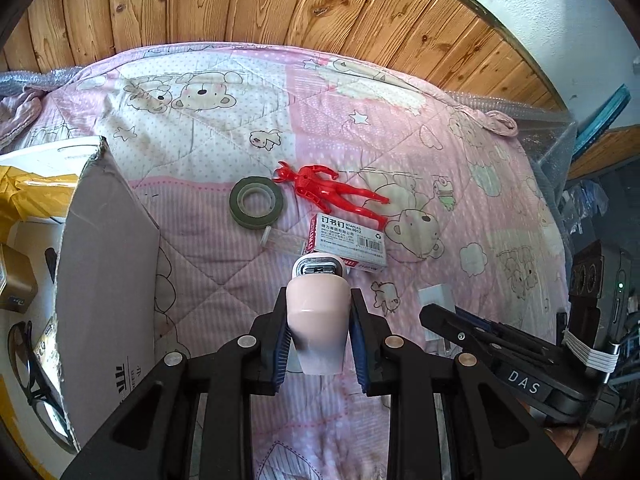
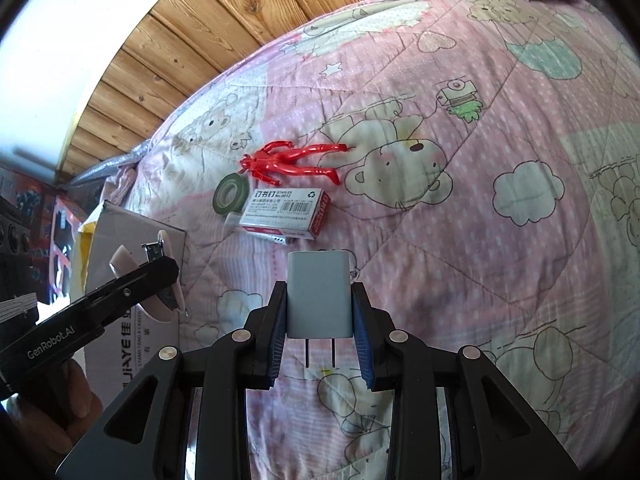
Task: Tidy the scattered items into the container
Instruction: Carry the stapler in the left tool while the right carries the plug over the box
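My left gripper point(image 1: 319, 297) is shut on a pale pink stapler point(image 1: 318, 320), held above the pink quilt point(image 1: 460, 208). My right gripper point(image 2: 319, 288) is shut on a white charger plug point(image 2: 320, 296) with its prongs pointing back. On the quilt ahead lie a red toy figure point(image 1: 328, 190), a green tape roll point(image 1: 256, 202) and a staples box point(image 1: 348, 240). The open cardboard box point(image 1: 108, 280) stands to the left. In the right wrist view the left gripper point(image 2: 160, 272) and stapler point(image 2: 124, 258) hang by the cardboard box point(image 2: 136, 232).
Inside the box are black glasses point(image 1: 28, 364), a gold carton point(image 1: 16, 284) and a yellow bag point(image 1: 24, 196). A wooden headboard point(image 1: 280, 0) runs behind the bed. A clear plastic piece point(image 1: 280, 240) lies beside the staples box. Clutter stands off the bed's right side.
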